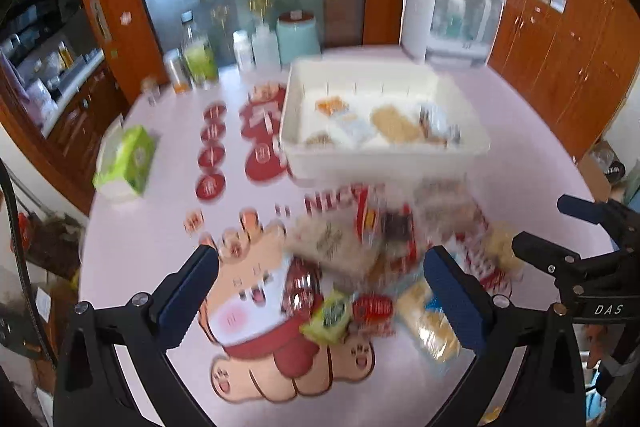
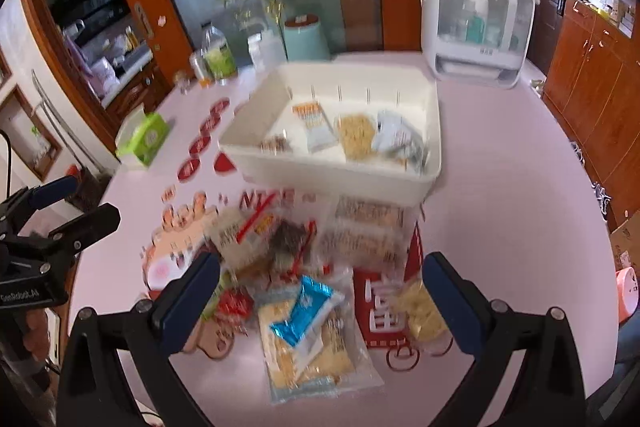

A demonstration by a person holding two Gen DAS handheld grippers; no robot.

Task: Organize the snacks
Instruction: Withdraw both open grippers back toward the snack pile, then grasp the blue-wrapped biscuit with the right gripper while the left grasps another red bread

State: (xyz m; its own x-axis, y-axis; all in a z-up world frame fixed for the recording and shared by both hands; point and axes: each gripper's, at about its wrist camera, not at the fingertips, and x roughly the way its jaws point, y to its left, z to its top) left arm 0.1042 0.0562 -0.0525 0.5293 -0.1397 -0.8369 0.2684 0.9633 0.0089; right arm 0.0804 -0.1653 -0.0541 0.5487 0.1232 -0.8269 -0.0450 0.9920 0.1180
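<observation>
A white plastic bin (image 1: 304, 155) (image 2: 320, 183) stands mid-table with several snack packets inside. In front of it lies a loose pile of snack packets (image 1: 360, 239) (image 2: 304, 255). A green packet (image 1: 328, 315) and a red one (image 1: 372, 307) lie nearest my left gripper. A cracker pack with a blue label (image 2: 304, 323) lies between my right gripper's fingers. My left gripper (image 1: 320, 291) is open and empty above the pile. My right gripper (image 2: 320, 291) is open and empty, also above the pile; it shows at the right edge of the left wrist view (image 1: 560, 239).
A green tissue pack (image 1: 128, 163) (image 2: 146, 139) lies at the table's left. Bottles and jars (image 1: 200, 59) and a teal pot (image 1: 298, 39) stand at the back. A white cabinet with a clear door (image 1: 452, 19) (image 2: 476, 27) stands behind the bin. Red stickers cover the pink tabletop (image 2: 500, 187).
</observation>
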